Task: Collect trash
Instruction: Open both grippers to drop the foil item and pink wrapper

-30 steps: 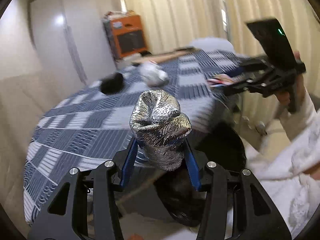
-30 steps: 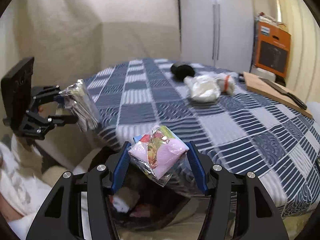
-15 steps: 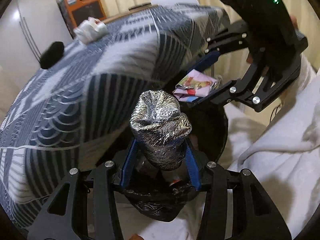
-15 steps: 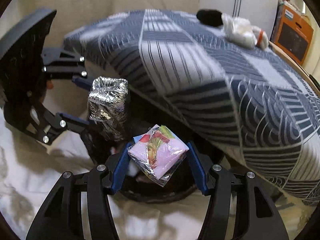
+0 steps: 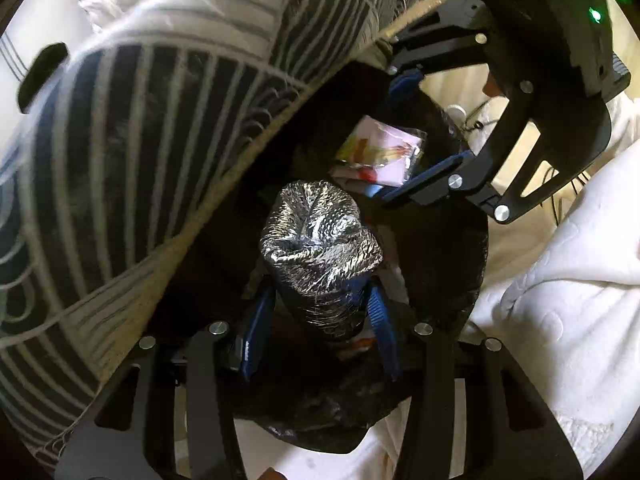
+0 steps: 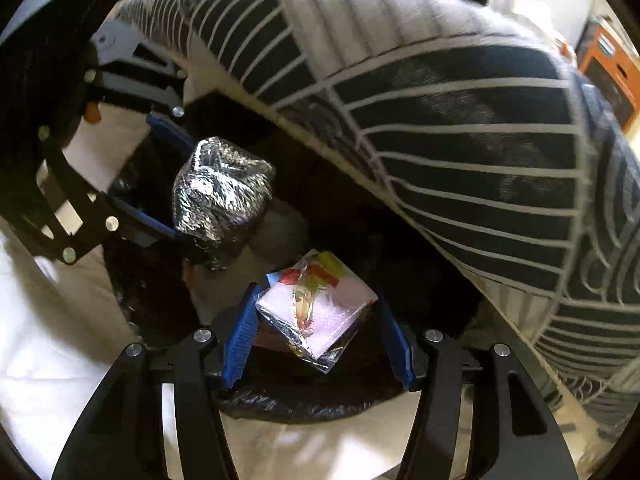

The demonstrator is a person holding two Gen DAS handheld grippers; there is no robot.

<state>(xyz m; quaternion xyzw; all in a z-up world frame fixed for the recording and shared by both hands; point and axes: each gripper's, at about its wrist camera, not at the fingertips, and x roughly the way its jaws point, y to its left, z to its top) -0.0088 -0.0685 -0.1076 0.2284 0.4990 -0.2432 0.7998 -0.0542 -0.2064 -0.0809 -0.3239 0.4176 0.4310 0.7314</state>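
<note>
My left gripper (image 5: pixel 320 312) is shut on a crumpled silver foil wad (image 5: pixel 320 252), held over the mouth of a black-lined trash bin (image 5: pixel 448 304). My right gripper (image 6: pixel 316 328) holds a pink and colourful plastic wrapper (image 6: pixel 320 312) over the same bin (image 6: pixel 304 404); its blue pads stand a little wider than the wrapper. In the left wrist view the right gripper (image 5: pixel 416 132) with the wrapper (image 5: pixel 384 152) is just beyond the foil. In the right wrist view the left gripper (image 6: pixel 160 176) with the foil (image 6: pixel 220 192) is at the left.
The table's blue and white patterned cloth (image 5: pixel 120 140) hangs right beside the bin, and it also shows in the right wrist view (image 6: pixel 460 120). A white quilted fabric (image 5: pixel 560 320) lies to the right of the bin. An orange box (image 6: pixel 612 72) stands far behind.
Both grippers have dropped from table height down beside the cloth to just over the bin's mouth, closing in on each other. The right pads now look slightly wider around the wrapper.
</note>
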